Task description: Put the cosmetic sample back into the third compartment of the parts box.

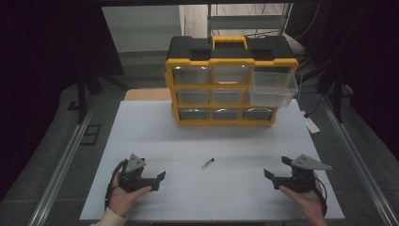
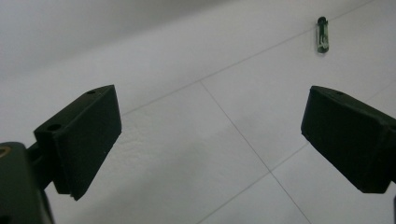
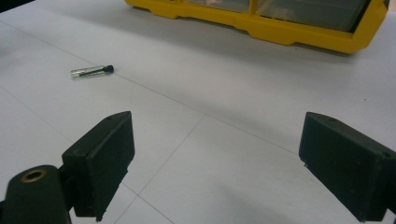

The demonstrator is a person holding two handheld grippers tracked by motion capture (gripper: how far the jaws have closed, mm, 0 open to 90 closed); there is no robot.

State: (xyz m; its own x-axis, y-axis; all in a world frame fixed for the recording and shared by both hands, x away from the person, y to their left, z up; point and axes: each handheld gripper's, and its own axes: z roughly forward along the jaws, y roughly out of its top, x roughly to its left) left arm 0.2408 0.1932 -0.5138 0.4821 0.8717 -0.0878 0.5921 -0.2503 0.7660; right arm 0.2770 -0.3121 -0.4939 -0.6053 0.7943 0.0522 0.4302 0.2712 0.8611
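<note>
Began at the bench's point(image 1: 141, 132) front edge. Saw the left gripper point(image 1: 158, 181) near the front left corner, jaws spread wide, clamped on nothing. Saw the right gripper point(image 1: 272, 179) near the front right corner, likewise gaping and bare. Found both well apart, aimed inward at the middle.

Moved up a little: spotted the vial point(image 1: 208, 163) lying flat on the bench, between the two grippers and slightly beyond them, roughly midway across, touched by neither. Looked, in the right gripper view, like a clear tube with a dark cap.

Farther back: met the organizer point(image 1: 230, 80) standing near the far edge, with one drawer point(image 1: 273, 87) at its upper right pulled out and the other drawers shut. Couldn't tell whether anything lay in the open drawer.

Judged the job barely begun: drawer ready, probably; vial not yet picked up, carried or dropped in. Left to do: reach, pinch, lift, carry back and right, release.

Noted plenty of bare bench around the vial for either approach, and a free lane up to the organizer. Marked the pulled-out drawer overhanging the bench as the one lip to rise above, with the right edge close under it.
</note>
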